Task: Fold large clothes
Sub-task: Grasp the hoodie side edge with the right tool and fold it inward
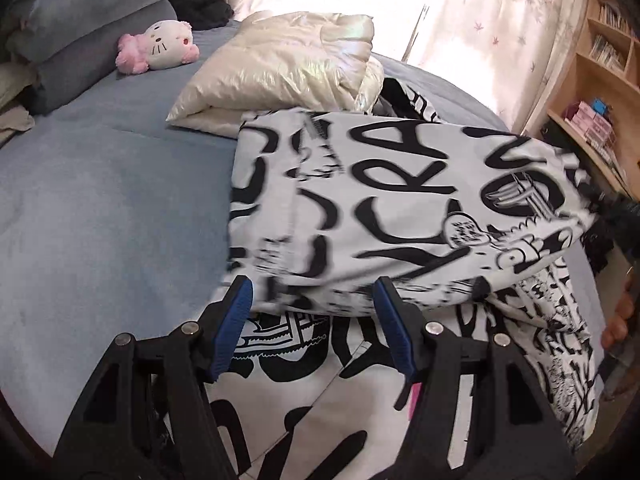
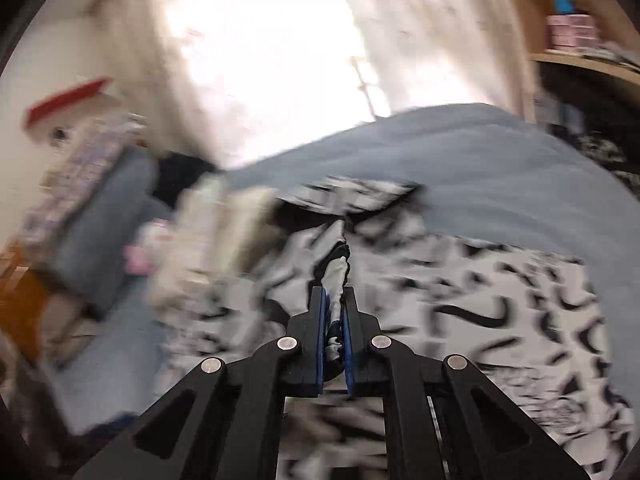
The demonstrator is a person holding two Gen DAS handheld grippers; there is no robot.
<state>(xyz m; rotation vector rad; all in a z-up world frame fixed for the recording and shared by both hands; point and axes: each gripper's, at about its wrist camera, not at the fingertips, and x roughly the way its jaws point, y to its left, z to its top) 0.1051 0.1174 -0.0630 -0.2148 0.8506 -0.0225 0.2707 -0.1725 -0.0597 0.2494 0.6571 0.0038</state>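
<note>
A large white garment with black graffiti lettering [image 1: 400, 200] lies on the blue bed [image 1: 100, 200]. One part of it is raised and doubled over the part below. My left gripper [image 1: 312, 296] stands open at the near edge of that raised flap, its blue pads [image 1: 236, 320] apart, and I see no fabric pinched between them. In the right wrist view my right gripper [image 2: 335, 300] is shut on a bunched strip of the same garment [image 2: 480, 300], which runs up from between the pads. That view is motion-blurred.
A folded cream puffer jacket [image 1: 280, 68] lies behind the garment. A pink and white plush toy [image 1: 160, 46] and grey-blue pillows [image 1: 80, 20] sit at the far left. Wooden shelves [image 1: 600, 80] stand at the right, and fingers of a hand [image 1: 620, 316] show at the right edge.
</note>
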